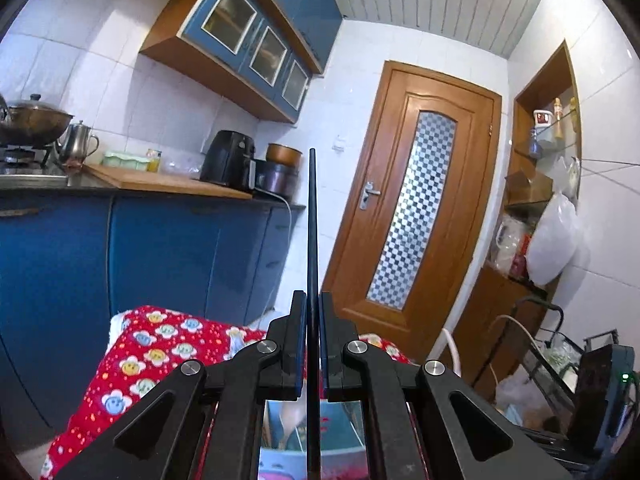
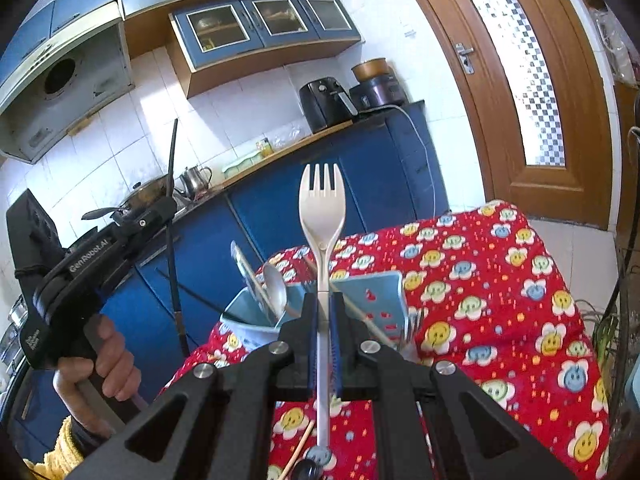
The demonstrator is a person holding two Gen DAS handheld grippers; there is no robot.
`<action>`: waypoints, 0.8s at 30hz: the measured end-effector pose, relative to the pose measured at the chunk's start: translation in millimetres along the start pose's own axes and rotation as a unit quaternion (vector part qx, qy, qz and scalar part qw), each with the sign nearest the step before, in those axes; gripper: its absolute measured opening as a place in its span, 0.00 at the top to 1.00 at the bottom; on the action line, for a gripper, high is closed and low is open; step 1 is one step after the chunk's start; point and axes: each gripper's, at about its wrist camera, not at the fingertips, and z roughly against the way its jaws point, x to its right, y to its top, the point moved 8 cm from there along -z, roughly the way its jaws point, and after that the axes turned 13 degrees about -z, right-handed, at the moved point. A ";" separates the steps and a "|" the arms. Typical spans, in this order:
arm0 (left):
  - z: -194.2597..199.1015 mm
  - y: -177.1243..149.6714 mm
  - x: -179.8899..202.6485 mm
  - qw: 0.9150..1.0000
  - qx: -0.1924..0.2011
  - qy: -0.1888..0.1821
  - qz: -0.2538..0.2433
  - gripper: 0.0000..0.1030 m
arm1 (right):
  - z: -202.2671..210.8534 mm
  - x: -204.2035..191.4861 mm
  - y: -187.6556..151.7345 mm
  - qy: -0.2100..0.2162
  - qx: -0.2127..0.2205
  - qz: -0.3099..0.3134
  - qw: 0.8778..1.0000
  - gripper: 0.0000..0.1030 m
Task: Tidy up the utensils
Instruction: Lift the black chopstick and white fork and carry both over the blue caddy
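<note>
My left gripper (image 1: pixel 313 300) is shut on a thin black chopstick (image 1: pixel 313 220) that stands upright, raised above the table; the gripper also shows at the left of the right wrist view (image 2: pixel 170 204), with the chopstick (image 2: pixel 173 160) through it. My right gripper (image 2: pixel 324 300) is shut on the handle of a white plastic fork (image 2: pixel 320 200), tines up. Just beyond it stands a light blue utensil holder (image 2: pixel 256 320) with a metal spoon (image 2: pixel 276 288) and several sticks in it. A second blue holder section (image 2: pixel 376 296) stands to its right.
The table has a red cloth with smiling flowers (image 2: pixel 500 300). A wooden chopstick (image 2: pixel 298 452) lies on it near the right gripper. Blue cabinets (image 1: pixel 160 248) and a counter with an air fryer (image 1: pixel 230 160) lie behind. A wooden door (image 1: pixel 416 208) stands to the right.
</note>
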 end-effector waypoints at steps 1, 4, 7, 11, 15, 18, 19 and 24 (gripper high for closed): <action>-2.4 0.4 -1.1 1.000 0.005 0.004 -0.002 0.95 | -2.5 0.3 2.9 0.001 0.003 0.002 1.000 0.93; -11.2 3.1 -4.6 0.999 0.027 0.025 -0.014 0.95 | -10.5 2.1 10.9 0.007 0.013 0.002 1.000 0.93; -21.2 1.5 -8.3 0.998 0.039 0.040 -0.015 0.95 | -18.4 4.2 17.6 0.009 0.023 0.007 1.000 0.93; -31.7 -3.7 -10.4 0.997 0.050 0.063 -0.020 0.95 | -30.9 5.4 25.0 0.010 0.037 0.020 0.999 0.93; -38.3 -7.9 -9.5 0.993 0.064 0.087 -0.041 0.95 | -43.9 6.3 30.0 0.010 0.055 0.045 0.997 0.93; -41.5 -11.2 -9.9 0.991 0.074 0.099 -0.049 0.95 | -53.5 8.1 33.1 0.009 0.063 0.058 0.996 0.93; -42.8 -13.0 -10.3 0.991 0.076 0.103 -0.050 0.95 | -56.6 9.5 33.3 0.006 0.065 0.062 0.996 0.93; -47.6 -24.9 -10.6 0.989 0.077 0.115 -0.057 0.95 | -69.6 15.3 27.5 0.000 0.066 0.083 0.994 0.93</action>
